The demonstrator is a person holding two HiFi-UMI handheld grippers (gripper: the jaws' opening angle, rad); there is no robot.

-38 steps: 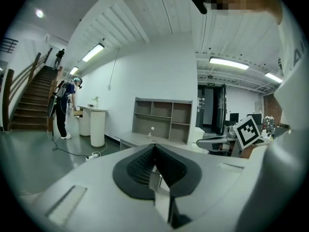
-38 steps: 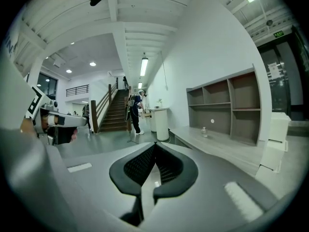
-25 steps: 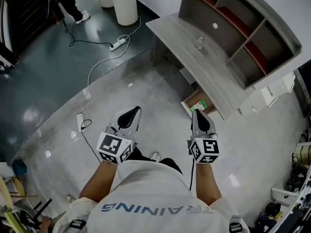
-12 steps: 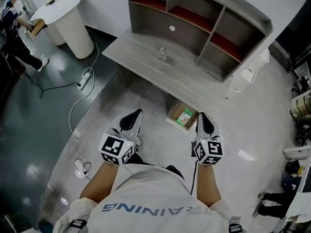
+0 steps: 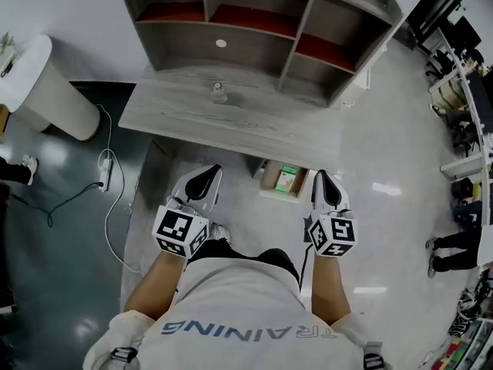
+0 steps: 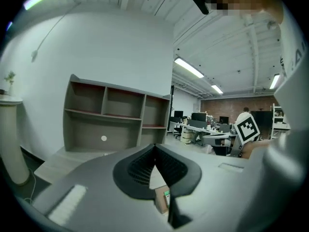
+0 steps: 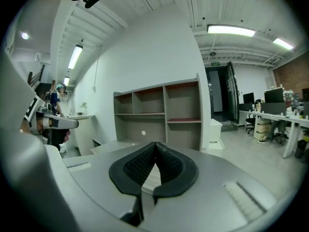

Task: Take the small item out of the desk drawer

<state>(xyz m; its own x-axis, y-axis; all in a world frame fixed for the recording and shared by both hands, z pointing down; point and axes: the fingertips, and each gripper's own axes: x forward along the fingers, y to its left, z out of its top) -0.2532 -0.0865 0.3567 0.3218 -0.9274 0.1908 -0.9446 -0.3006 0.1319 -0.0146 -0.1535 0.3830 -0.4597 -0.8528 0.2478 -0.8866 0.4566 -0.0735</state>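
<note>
Head view: left gripper point(image 5: 206, 174) and right gripper point(image 5: 322, 177) both pinched together, empty. Between them, just ahead, is the open drawer point(image 5: 269, 180) under the desk point(image 5: 231, 122), holding a green item point(image 5: 288, 179) that lies flat, long side pointing away from them.

Left gripper view: tips meet, with drawer and item peeping below.

Right gripper view: tips together, shelf unit point(image 7: 159, 115) beyond.

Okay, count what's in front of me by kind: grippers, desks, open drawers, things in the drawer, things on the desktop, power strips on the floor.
Hand-held grippers: 2, the left hand-held gripper and the right hand-held gripper
Desk: 1
Open drawer: 1
Green item in the drawer: 1
Small object on the desktop: 1
Power strip: 1
Total: 7
</note>
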